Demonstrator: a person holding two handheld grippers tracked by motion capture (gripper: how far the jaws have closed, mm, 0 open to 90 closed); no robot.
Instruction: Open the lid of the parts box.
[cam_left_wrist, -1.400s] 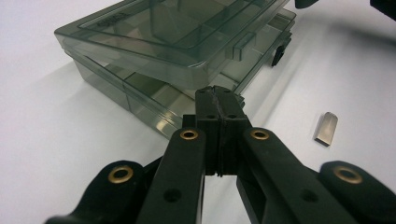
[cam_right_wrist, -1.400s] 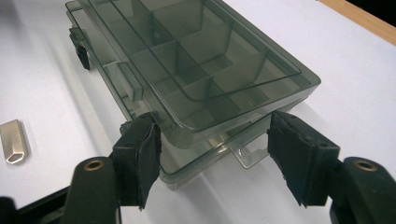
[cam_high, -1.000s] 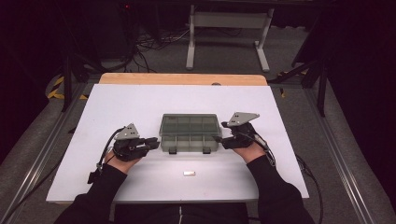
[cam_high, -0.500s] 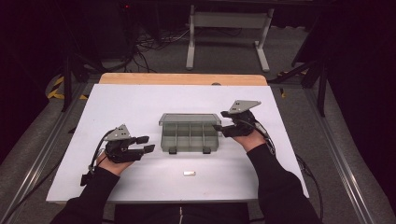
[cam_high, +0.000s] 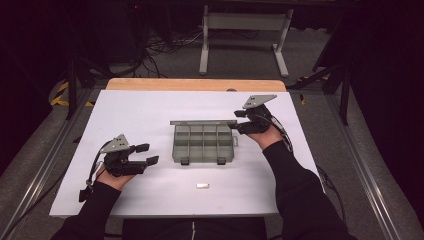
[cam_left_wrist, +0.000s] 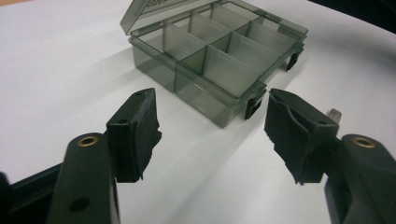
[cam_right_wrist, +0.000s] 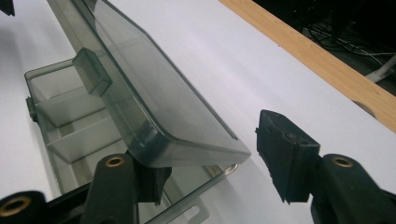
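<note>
A smoky clear compartment box (cam_high: 204, 145) sits mid-table, its lid (cam_high: 202, 122) lifted and standing along the back edge. My right gripper (cam_high: 236, 121) is at the lid's right rear corner. In the right gripper view the lid (cam_right_wrist: 154, 93) lies against the left pad while the right pad (cam_right_wrist: 285, 158) stands apart from it; the jaws have just been closing. My left gripper (cam_high: 148, 154) is left of the box and clear of it. Its jaws have just been opening, and it (cam_left_wrist: 210, 121) stands open with nothing between, facing the box's (cam_left_wrist: 219, 60) front corner latch.
A small pale metal piece (cam_high: 202, 186) lies near the front edge of the white tabletop (cam_high: 150, 110). A wooden strip (cam_high: 195, 84) borders the far edge. Beyond it a stand and cables sit on the dark floor.
The lid has gone from flat to raised, and the right gripper rose with its corner. My left gripper has drawn away leftward from the box and spread its jaws.
</note>
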